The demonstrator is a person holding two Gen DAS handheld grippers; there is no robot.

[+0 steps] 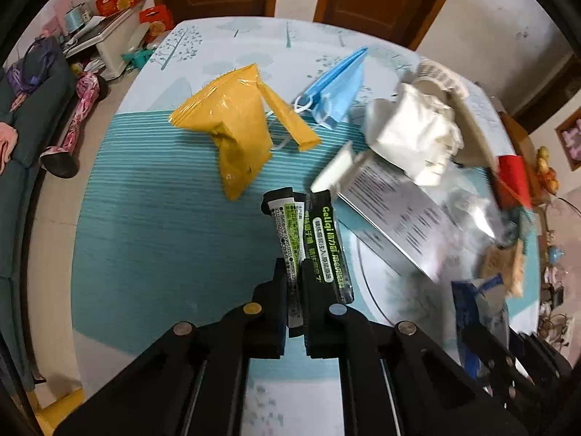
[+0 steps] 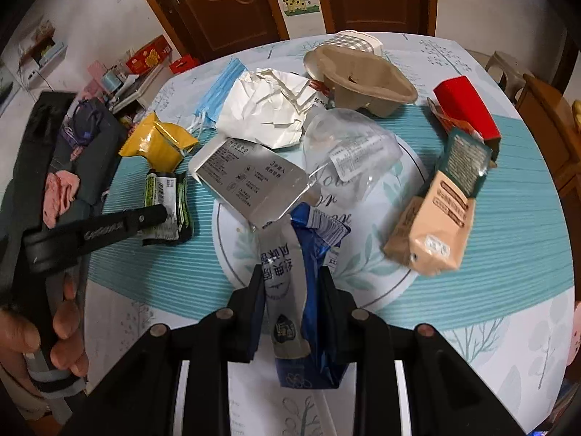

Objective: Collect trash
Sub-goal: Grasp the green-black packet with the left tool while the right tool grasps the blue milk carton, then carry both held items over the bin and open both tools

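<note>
We have the left gripper (image 1: 295, 276) clenched on the black-and-green sachets (image 1: 308, 239), long axis along the fingers, yellow wrapper (image 1: 232, 127) just beyond; right gripper (image 2: 290, 279) grasps the blue-and-white pouch (image 2: 301, 290).

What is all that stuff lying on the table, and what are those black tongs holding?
yellow snack wrapper: one, yellow, far left of the pile
face mask: one, blue, behind the wrapper
crumpled paper: one, white, beside the mask
flat printed box: one, grey-white, table centre
clear plastic bag: one, transparent, right of that box
pulp cup tray: one, brown, far side
red box: one, red, far right
drink carton: one, beige, right, on its side
tablecloth: one, teal stripes
sachets: several, black and green, between the left fingers
blue pouch: one, blue and white, between the right fingers
left gripper: black, shut on the sachets
right gripper: black, shut on the pouch
hand: one, holding the left gripper
</note>
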